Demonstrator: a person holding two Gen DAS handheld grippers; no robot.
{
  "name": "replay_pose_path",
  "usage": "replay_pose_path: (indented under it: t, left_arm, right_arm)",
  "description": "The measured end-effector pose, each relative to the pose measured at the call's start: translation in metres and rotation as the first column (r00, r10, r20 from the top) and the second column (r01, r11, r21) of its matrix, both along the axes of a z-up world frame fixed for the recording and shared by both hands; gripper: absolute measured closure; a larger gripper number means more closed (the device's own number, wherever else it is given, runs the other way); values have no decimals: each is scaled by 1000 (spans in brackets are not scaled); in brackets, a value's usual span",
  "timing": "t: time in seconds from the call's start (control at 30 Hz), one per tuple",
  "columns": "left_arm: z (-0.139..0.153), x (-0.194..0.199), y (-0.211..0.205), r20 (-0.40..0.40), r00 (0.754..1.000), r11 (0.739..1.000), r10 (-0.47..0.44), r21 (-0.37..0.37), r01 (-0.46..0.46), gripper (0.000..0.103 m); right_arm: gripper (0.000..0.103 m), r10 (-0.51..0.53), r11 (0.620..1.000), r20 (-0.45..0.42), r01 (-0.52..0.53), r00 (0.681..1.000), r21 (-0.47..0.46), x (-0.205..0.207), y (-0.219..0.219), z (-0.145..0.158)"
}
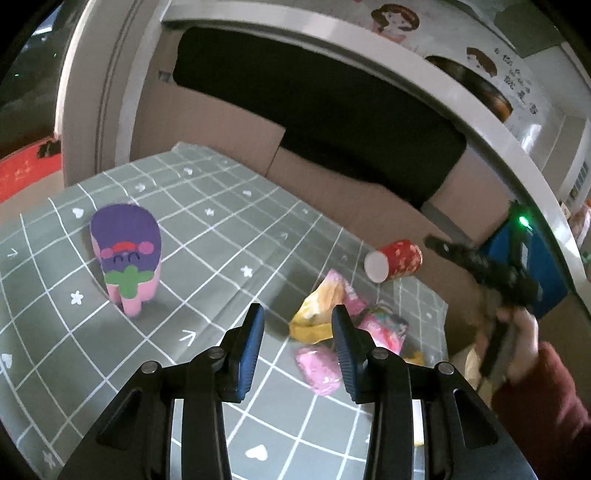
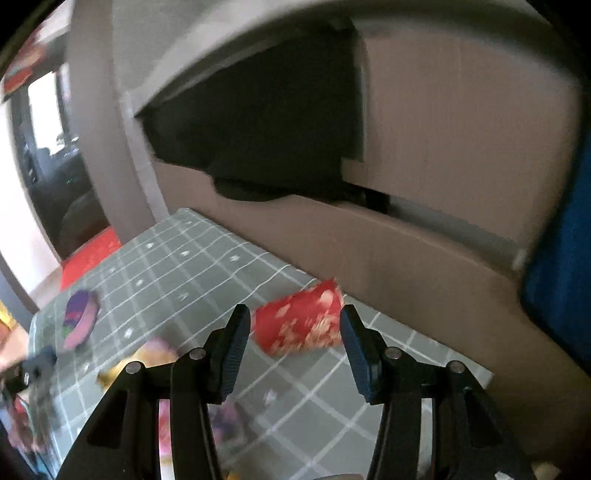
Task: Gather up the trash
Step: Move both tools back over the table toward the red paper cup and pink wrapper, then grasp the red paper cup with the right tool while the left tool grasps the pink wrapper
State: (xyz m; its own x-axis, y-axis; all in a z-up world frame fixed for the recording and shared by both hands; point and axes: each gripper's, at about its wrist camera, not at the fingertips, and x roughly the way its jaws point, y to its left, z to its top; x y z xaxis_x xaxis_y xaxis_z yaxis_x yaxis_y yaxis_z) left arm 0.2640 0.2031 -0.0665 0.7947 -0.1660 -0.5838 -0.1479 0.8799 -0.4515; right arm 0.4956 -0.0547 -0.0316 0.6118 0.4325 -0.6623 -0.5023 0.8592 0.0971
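Left gripper point(image 1: 298, 325) hovering over the checked tablecloth point(image 1: 207, 236), jaws apart, gripping nothing; crumpled yellow wrapper point(image 1: 319, 308) and pink wrappers point(image 1: 321, 369) just beyond, partly hidden behind the right finger. Right gripper point(image 2: 295, 339) likewise parted, empty; red paper cup point(image 2: 301, 321) lying on its side in the gap, blurred, contact impossible to judge. Purple cartoon bin point(image 1: 127, 254) far left. Hand in red sleeve point(image 1: 521, 343) cut off at right edge.

A home: checked tablecloth point(image 1: 207, 236), cartoon wall stickers point(image 1: 397, 18), cardboard boxes point(image 1: 332, 177)
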Motion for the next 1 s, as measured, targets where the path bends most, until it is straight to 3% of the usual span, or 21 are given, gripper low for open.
replay_pose_path:
  t: [0.1,0.27,0.4,0.57,0.87,1.0]
  left_arm:
    - [-7,4,4,-21,999,999,-32,-3,32,64]
    - [-11,11,5,-28,998,999,-51,-2,51,64]
    - [-11,26,-1,-30,995,995,-95,13,95,63]
    - [-13,64,-17,-68,978,979,-198,27,200,59]
    - [-39,117,-38,-200,961,979,-189,35,200,60]
    - [-47,106,-37,-223,958,983,-180,-7,183,77]
  right_arm:
    - [55,-23,997,-105,31,994,75,41,-2,-18]
    - [54,-13,992,-218,40,976,122,65,-2,-42]
    - [67,93,986,-234,-56,968,158,41,5,-43]
    - [92,177,983,-196,-183,965,-16,-8,25,-47]
    - [95,167,984,-198,-176,966,-32,-48,21,-50]
    - [95,155,985,-176,-166,972,-49,-63,10,-41]
